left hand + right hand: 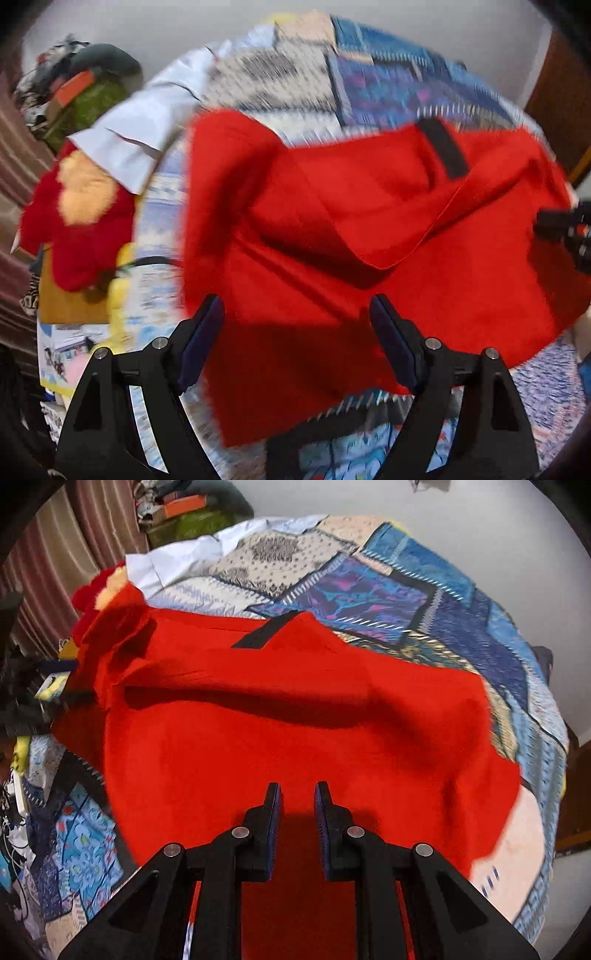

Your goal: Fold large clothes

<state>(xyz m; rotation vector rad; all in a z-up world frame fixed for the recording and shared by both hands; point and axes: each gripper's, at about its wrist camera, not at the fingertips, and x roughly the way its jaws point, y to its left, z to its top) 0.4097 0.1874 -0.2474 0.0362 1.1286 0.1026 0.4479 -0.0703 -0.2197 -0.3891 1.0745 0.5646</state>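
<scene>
A large red garment (332,221) lies spread on a patterned patchwork quilt (388,81), with a folded-over flap in its middle and a black strip (443,147) near its far edge. My left gripper (295,301) hangs open above the garment's near part, jaws wide apart and nothing between the pads. In the right wrist view the red garment (295,720) fills the centre, and the black strip (266,633) is at its far edge. My right gripper (297,788) points down over the cloth with its jaws nearly together. No fabric shows pinched at the tips.
A white cloth (147,122) lies at the quilt's far left, beside a red and orange plush toy (74,229). A heap of mixed items (92,85) sits in the back left corner by a striped curtain (55,572). Cables and clutter (14,805) lie off the quilt's left edge.
</scene>
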